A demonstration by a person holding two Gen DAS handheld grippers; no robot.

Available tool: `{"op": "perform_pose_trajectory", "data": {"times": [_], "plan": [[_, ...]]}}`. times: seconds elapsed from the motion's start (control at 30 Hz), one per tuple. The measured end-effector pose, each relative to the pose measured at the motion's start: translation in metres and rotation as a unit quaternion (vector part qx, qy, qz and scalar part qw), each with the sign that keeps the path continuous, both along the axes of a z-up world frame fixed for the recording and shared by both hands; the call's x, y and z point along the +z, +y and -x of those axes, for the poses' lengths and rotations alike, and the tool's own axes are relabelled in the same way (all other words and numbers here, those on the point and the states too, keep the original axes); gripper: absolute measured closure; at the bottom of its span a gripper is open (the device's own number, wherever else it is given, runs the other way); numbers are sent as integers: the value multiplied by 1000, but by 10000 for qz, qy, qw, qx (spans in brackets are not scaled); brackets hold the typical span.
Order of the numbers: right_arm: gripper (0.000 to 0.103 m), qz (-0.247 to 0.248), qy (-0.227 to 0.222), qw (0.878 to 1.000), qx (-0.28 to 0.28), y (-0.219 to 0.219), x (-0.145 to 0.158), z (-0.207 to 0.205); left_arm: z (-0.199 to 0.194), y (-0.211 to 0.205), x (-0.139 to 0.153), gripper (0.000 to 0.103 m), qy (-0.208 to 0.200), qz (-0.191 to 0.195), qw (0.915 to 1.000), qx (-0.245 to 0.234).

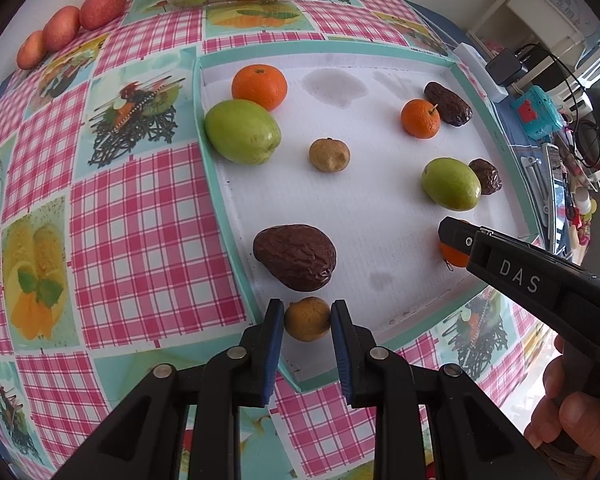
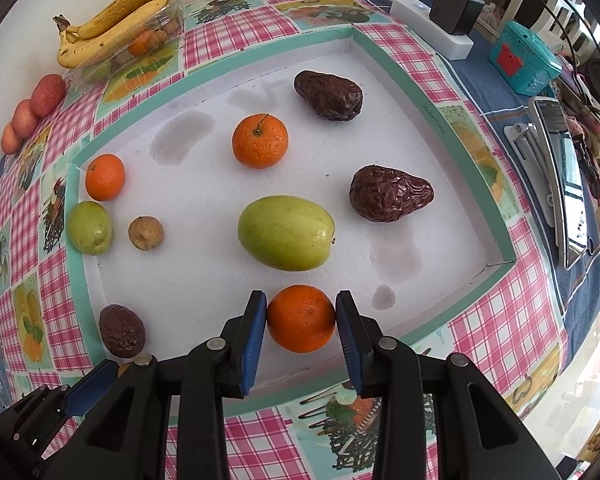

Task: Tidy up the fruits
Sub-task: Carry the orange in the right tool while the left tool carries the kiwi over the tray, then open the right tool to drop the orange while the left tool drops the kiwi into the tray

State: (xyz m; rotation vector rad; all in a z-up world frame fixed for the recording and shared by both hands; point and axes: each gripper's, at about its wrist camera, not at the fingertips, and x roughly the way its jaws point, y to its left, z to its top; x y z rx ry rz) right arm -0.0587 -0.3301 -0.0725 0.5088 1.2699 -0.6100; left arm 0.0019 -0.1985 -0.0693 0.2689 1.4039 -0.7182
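A white tray with a teal rim (image 1: 204,128) (image 2: 78,272) holds scattered fruit on a checked tablecloth. My left gripper (image 1: 307,312) is shut on a small brown round fruit (image 1: 308,322) at the tray's near edge. My right gripper (image 2: 301,300) is shut on an orange (image 2: 301,320) near the tray's front rim. In the left wrist view the right gripper's finger (image 1: 460,236) covers most of that orange (image 1: 454,258). Loose in the tray lie a large green fruit (image 2: 286,233), a wrinkled dark avocado (image 1: 295,257), a second small brown fruit (image 1: 329,155) and another orange (image 2: 260,141).
Bananas (image 2: 120,16) rest on a clear plastic box of fruit at the back. Three reddish fruits (image 1: 100,6) line the far left. A power strip with a charger (image 2: 452,8), a teal toy (image 2: 524,60) and a phone (image 2: 564,184) sit right of the tray. A hand (image 1: 572,412) grips the right tool.
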Motion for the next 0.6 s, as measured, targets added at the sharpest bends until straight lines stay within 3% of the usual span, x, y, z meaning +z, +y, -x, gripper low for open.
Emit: {"op": "perform_pose_trajectory", "data": {"times": [0.1, 0.2, 0.4, 0.6], "plan": [[63, 4, 14, 10000, -19, -1, 0, 1, 0, -1, 0, 76, 20, 3, 10000, -10], [53, 46, 40, 10000, -52, -3, -1, 2, 0, 0, 1, 76, 30, 15, 10000, 5], [48, 114, -13, 9999, -69, -5, 3, 3, 2, 2, 11, 75, -10, 103, 9999, 4], [47, 190, -24, 9998, -42, -2, 7, 1, -3, 15, 24, 67, -78, 218, 9995, 201]]}}
